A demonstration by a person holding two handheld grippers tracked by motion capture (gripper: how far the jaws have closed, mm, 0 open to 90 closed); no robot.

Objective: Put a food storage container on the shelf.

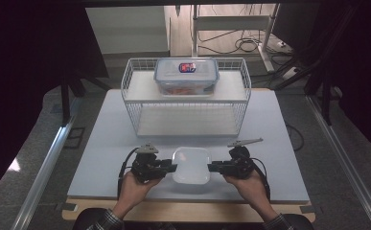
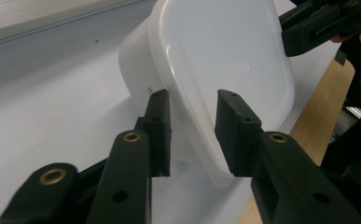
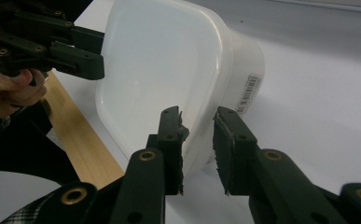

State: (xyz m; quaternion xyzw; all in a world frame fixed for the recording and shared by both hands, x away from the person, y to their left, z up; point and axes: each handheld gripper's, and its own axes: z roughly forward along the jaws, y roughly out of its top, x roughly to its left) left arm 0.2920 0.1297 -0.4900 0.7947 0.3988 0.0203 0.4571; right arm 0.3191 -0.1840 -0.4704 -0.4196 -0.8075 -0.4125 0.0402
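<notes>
White tub with unreadable barcode label, left claw and right claw straddling rim, unclenched

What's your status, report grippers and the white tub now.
Left gripper and right gripper straddle the rim of the white tub on opposite sides, jaws not visibly clamped. Tub on table. Wire rack with lidded box behind, clear of tub.

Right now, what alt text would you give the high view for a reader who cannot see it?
Two hand-held grippers, left gripper and right gripper, flank a white lidded container near the front of a pale table, jaws astride its lid rim. Behind stands a white wire rack holding a clear food box.
</notes>
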